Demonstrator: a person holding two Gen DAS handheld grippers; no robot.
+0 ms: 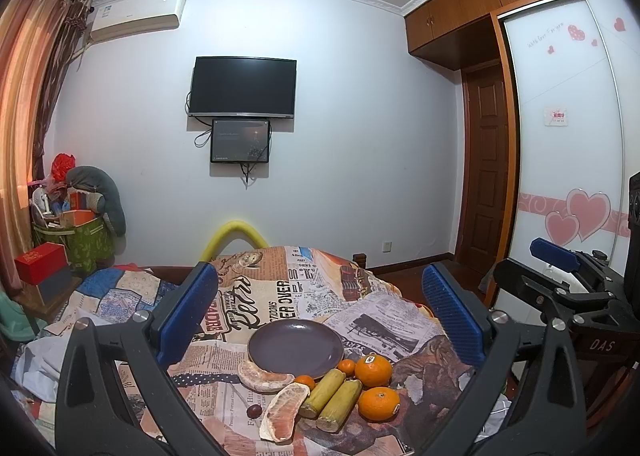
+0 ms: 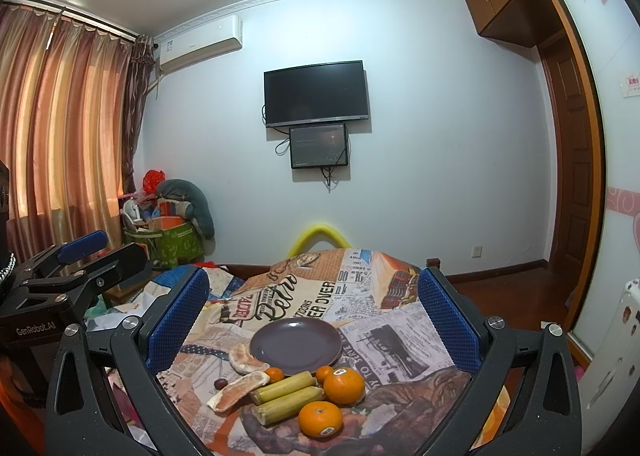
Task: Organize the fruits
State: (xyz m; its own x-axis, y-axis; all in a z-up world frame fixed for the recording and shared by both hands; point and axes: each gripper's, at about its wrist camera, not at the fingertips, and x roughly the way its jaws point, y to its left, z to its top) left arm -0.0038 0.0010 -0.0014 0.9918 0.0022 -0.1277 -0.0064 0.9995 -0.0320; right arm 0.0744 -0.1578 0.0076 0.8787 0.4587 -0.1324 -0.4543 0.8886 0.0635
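Observation:
An empty dark purple plate (image 1: 296, 348) (image 2: 295, 344) sits on a newspaper-print cloth. Along its near rim lie two peeled pomelo wedges (image 1: 282, 412) (image 2: 239, 392), two yellow-green sugarcane pieces (image 1: 339, 404) (image 2: 286, 394), two large oranges (image 1: 373, 370) (image 2: 344, 385) and two small tangerines (image 1: 346, 366) (image 2: 274, 374). A small dark fruit (image 1: 253, 411) (image 2: 220, 384) lies to the left. My left gripper (image 1: 320, 312) and right gripper (image 2: 312, 316) both stand open above and short of the fruit, with nothing between their blue pads. Each gripper also shows at the edge of the other's view.
The cloth (image 1: 280, 288) covers a raised surface on a bed with patchwork bedding (image 1: 120, 292). A yellow foam tube (image 1: 234, 234) arches behind it. A green bin of clutter (image 1: 76, 232) stands at the left wall, a red box (image 1: 40, 268) beside it, a wooden door (image 1: 486, 171) at right.

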